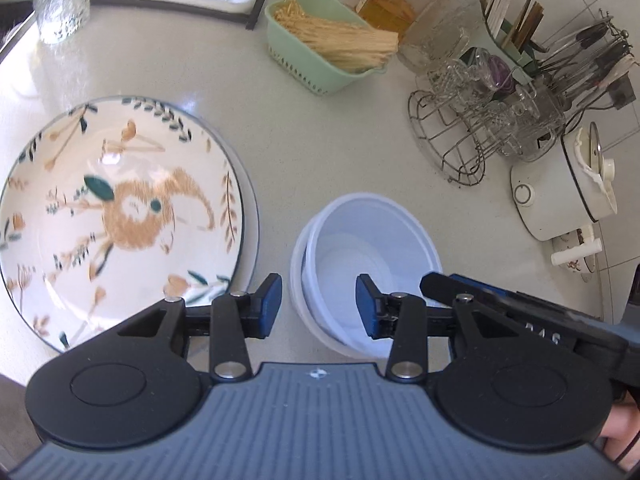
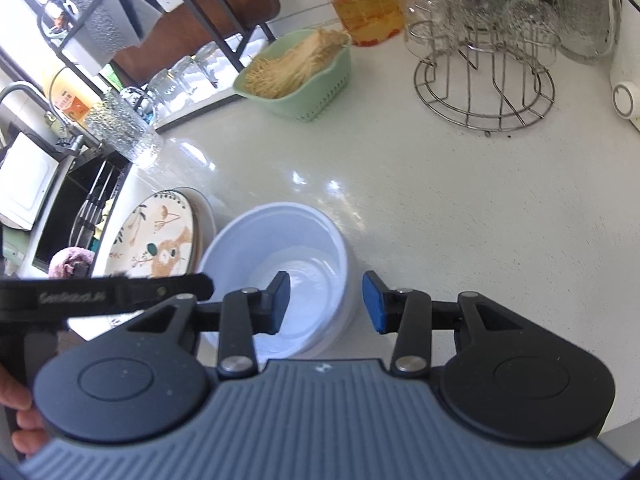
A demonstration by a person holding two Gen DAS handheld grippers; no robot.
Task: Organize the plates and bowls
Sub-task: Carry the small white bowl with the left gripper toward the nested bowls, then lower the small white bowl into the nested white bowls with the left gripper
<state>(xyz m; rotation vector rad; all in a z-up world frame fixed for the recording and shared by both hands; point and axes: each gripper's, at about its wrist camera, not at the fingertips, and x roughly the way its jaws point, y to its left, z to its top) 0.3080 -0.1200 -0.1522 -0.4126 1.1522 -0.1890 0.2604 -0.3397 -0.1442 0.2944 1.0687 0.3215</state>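
Both grippers, left gripper and right gripper, hang open straddling opposite walls of the nested white bowls, gripping nothing, probably so the stack stays beside the lion-print plate.

you've got open counter ahead and to the right of the white bowls. left is blocked by the plate just beside them. far edge is crowded: green basket, wire glass rack, white pot.
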